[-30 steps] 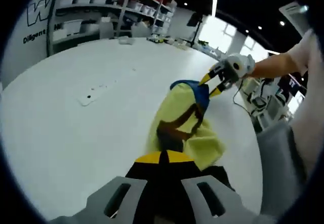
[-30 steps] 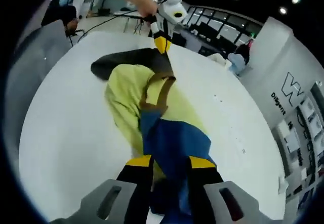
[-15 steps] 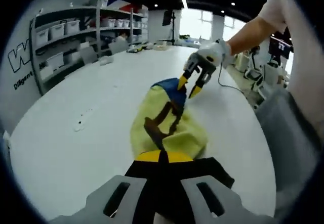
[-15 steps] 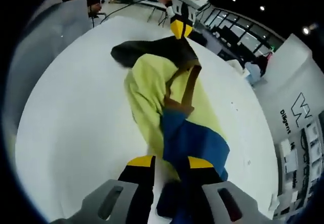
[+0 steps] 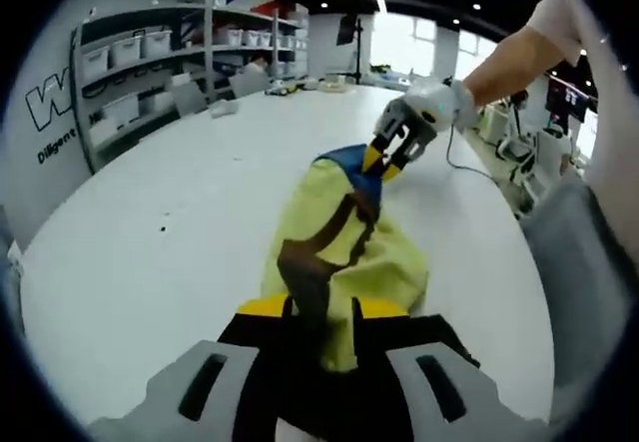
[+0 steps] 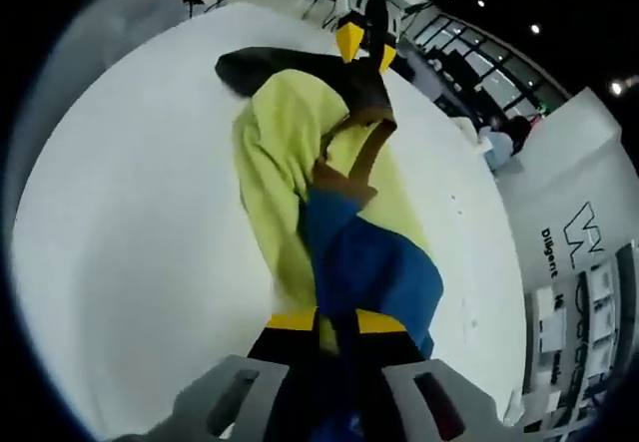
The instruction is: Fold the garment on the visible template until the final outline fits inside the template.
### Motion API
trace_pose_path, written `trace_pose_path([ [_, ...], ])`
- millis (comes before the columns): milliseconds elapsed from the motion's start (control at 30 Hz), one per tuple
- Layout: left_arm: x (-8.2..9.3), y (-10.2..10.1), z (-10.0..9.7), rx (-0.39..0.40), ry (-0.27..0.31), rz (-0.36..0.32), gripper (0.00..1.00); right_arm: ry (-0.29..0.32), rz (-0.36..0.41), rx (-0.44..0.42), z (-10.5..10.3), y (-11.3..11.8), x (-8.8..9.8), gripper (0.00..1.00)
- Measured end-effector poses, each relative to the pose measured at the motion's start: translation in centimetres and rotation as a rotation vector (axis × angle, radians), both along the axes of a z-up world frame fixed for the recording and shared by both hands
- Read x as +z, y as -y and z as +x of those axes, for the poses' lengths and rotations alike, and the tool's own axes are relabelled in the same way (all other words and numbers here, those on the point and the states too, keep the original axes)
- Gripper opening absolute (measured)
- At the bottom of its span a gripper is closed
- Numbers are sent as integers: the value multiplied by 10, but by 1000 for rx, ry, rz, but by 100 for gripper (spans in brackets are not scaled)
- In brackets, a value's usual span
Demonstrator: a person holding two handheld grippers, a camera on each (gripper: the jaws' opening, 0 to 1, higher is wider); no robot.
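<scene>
A garment of yellow-green cloth (image 5: 339,232) with a brown strap, a blue end and a black end stretches between my two grippers over the white table (image 5: 150,222). My left gripper (image 5: 321,310) is shut on the black and brown end, where cloth bunches up between its yellow-tipped jaws. In the left gripper view my right gripper (image 5: 384,160) pinches the blue end. My right gripper (image 6: 337,322) has blue cloth between its jaws. Beyond it the garment (image 6: 275,153) runs up to my left gripper (image 6: 364,43), which holds the dark end above the table (image 6: 120,213).
Shelves with white bins (image 5: 150,48) line the wall at the far left. A person's gloved hand and bare arm (image 5: 499,53) carry the right gripper. Grey clothing (image 5: 569,262) is close on the right. Desks and chairs stand past the table's far edge.
Both grippers keep their hold. Yellow and brown cloth has gathered up between the left jaws, where only black cloth lay. In the right gripper view the garment has drawn closer.
</scene>
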State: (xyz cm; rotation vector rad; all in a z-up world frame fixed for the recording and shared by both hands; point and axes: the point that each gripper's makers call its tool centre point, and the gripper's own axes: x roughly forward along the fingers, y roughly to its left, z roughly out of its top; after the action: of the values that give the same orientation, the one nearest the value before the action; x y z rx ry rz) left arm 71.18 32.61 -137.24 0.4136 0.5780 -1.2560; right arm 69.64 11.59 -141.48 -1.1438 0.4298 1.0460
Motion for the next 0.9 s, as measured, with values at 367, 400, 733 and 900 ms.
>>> trace_pose_path([
  [367, -5, 9, 9, 56, -101, -29, 22, -11, 59, -32, 1, 1, 9, 0],
  [400, -6, 8, 9, 49, -95, -16, 17, -9, 62, -33, 1, 2, 10, 0],
  [733, -3, 3, 1, 30, -60, 19, 1, -43, 121, -41, -2, 2, 18, 0],
  [900, 4, 3, -1, 8, -31, 10, 1, -26, 95, -4, -4, -3, 14, 3],
])
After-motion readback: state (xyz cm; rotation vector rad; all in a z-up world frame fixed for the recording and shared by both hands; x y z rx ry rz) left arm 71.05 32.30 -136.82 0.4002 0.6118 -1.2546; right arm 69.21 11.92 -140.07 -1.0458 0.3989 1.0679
